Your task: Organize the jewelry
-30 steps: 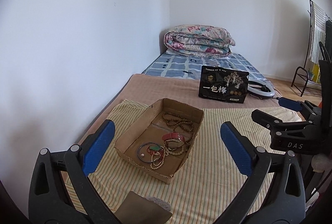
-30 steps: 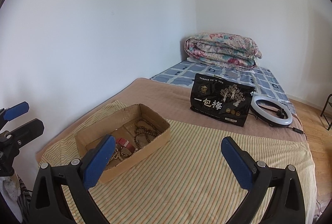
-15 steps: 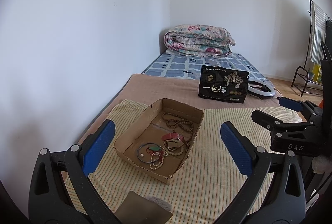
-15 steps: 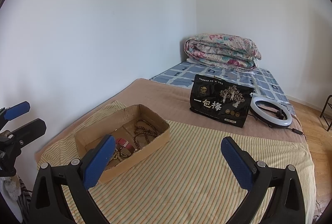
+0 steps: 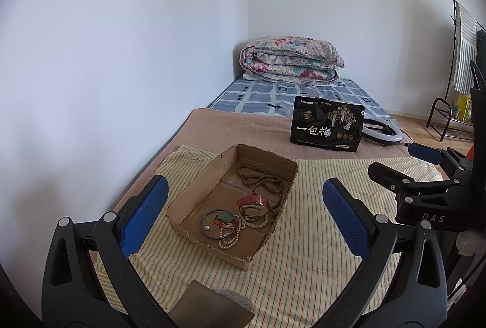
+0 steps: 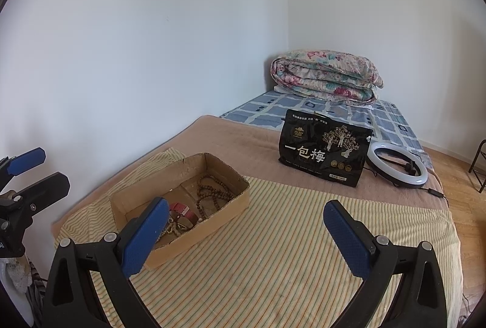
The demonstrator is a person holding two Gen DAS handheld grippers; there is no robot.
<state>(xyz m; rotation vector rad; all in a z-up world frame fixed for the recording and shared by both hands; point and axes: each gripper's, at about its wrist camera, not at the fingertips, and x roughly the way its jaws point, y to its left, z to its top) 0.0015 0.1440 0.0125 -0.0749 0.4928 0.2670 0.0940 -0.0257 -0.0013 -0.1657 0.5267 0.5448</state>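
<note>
Jewelry (image 5: 243, 211) in cardboard box (image 5: 194, 194), ahead between spread left gripper (image 5: 243, 214) jaws

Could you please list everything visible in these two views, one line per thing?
Cardboard box: one, brown, on the striped cloth.
Wooden bead string: one, brown, far end of box.
Watch: one, red strap, mid box.
Bangle: one, dark, near end of box.
Pearl strands: cream, count unclear, near end.
Striped cloth: one, yellow, on the bed.
Snack bag: one, black, upright behind the cloth.
Ring light: one, white, right of bag.
Quilt: one, floral, folded in the corner.
Left gripper: open, empty.
Right gripper: open, empty.
</note>
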